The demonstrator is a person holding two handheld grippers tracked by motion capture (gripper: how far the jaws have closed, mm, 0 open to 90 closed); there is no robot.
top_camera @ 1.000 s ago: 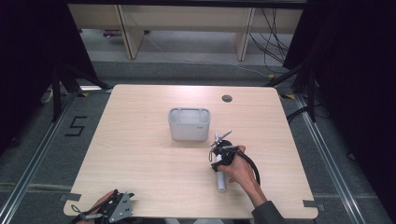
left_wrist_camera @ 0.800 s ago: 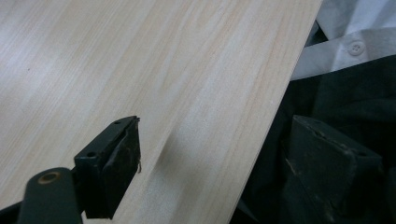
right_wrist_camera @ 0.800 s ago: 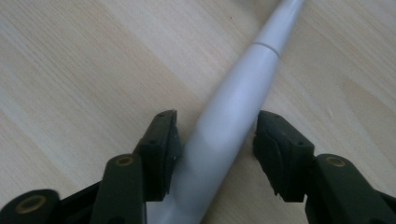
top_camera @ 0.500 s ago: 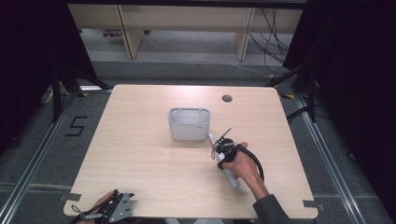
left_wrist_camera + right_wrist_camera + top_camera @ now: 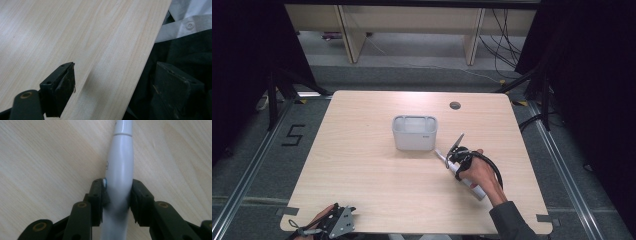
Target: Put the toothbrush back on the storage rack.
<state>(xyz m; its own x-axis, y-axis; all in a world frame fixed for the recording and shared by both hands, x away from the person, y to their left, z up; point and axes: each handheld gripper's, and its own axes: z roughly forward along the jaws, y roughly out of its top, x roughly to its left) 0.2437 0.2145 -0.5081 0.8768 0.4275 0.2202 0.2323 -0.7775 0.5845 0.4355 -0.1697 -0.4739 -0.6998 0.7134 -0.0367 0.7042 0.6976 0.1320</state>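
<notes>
While the right gripper [image 5: 117, 197] clamps its two black jaws against both sides of a smooth white plastic handle shaped like an electric toothbrush body [image 5: 119, 177], that handle runs straight out from between the fingers [image 5: 98, 192], narrowing past a seam into a slimmer neck beyond the fingertips. Its rear end passes back between the jaws toward the hand. Under the fingers lies the pale wood-grain table [image 5: 45, 162]; whether the handle rests on the wood or hangs just above it cannot be told.

From the high view, the right gripper [image 5: 452, 159] sits in the person's right hand [image 5: 479, 172], with the white handle [image 5: 473, 189] showing behind the fingers, alongside the hand, and its thin end poking out ahead of them. Just beyond those fingertips stands a light grey rectangular plastic bin [image 5: 414, 132], open at the top, near the handle's tip but apart from it.

The left gripper [image 5: 337, 224] is held at the table's near edge, well apart from the bin and handle. Its own view shows its jaws spread wide with nothing between them: one finger [image 5: 61, 91] over the wood, the other past the table edge, before dark clothing and a white shirt [image 5: 187, 22].
</notes>
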